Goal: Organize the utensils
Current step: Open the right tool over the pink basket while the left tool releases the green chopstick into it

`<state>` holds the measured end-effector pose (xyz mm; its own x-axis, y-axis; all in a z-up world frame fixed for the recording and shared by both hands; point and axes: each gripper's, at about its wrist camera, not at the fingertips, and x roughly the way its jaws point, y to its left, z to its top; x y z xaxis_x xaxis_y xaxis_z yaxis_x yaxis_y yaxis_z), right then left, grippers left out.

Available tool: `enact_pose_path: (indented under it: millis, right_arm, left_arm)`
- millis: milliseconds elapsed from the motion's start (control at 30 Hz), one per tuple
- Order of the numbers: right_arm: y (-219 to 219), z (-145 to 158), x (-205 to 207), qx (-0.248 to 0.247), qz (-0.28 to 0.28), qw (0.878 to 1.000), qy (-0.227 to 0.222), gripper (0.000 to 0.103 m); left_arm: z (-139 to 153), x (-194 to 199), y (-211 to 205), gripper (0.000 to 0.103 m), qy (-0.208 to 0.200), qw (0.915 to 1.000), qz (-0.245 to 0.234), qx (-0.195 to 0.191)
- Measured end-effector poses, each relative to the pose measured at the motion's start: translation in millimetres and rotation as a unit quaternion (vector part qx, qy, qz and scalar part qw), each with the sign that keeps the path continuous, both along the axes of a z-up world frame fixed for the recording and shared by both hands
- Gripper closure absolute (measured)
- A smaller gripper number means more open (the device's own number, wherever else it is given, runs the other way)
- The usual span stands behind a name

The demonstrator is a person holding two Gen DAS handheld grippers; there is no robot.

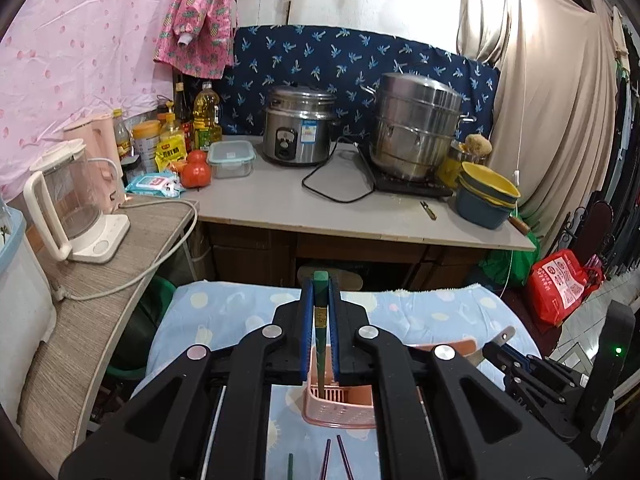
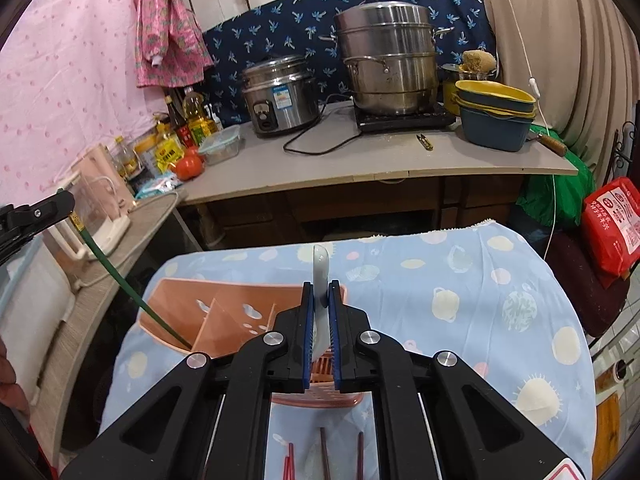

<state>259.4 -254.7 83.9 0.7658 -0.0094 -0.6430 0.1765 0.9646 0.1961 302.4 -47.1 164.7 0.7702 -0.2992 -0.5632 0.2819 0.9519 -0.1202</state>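
Note:
My left gripper (image 1: 320, 286) is shut on a green chopstick (image 1: 320, 312) whose lower tip reaches into the pink utensil basket (image 1: 340, 404). In the right wrist view the same chopstick (image 2: 120, 280) slants down into the basket's left compartment (image 2: 180, 312), held by the left gripper (image 2: 60, 204). My right gripper (image 2: 320, 286) is shut on a pale white spoon (image 2: 321, 272), its handle pointing up, above the basket's right part. The right gripper (image 1: 496, 344) with the spoon handle shows at the right of the left wrist view.
Loose chopsticks (image 2: 326, 452) lie on the blue patterned cloth (image 2: 460, 300) near me. Behind stands a counter (image 2: 360, 164) with a rice cooker (image 2: 280, 96), steamer pot (image 2: 388, 56), bowls (image 2: 496, 116) and bottles. A kettle (image 1: 72, 200) is on the left shelf.

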Motion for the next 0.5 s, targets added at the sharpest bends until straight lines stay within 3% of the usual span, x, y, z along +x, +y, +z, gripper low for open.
enact_pose_path:
  millis: [133, 200, 333, 500]
  right_arm:
    - [3, -14, 9, -0.004, 0.007, 1.0, 0.022, 0.095]
    - [4, -16, 6, -0.009, 0.001, 1.0, 0.019, 0.09]
    - [3, -12, -2, -0.008, -0.004, 1.0, 0.007, 0.077]
    - [6, -2, -22, -0.006, -0.004, 1.0, -0.006, 0.069]
  left_arm:
    - [-11, 0, -2, 0.096, 0.006, 0.9999, 0.006, 0.011]
    - [-17, -1, -3, 0.095, 0.007, 0.9997, 0.013, 0.018]
    - [-23, -8, -3, 0.063, -0.005, 0.9989, 0.033, 0.034]
    - [-24, -15, 0, 0.061, -0.001, 0.9988, 0.033, 0.035]
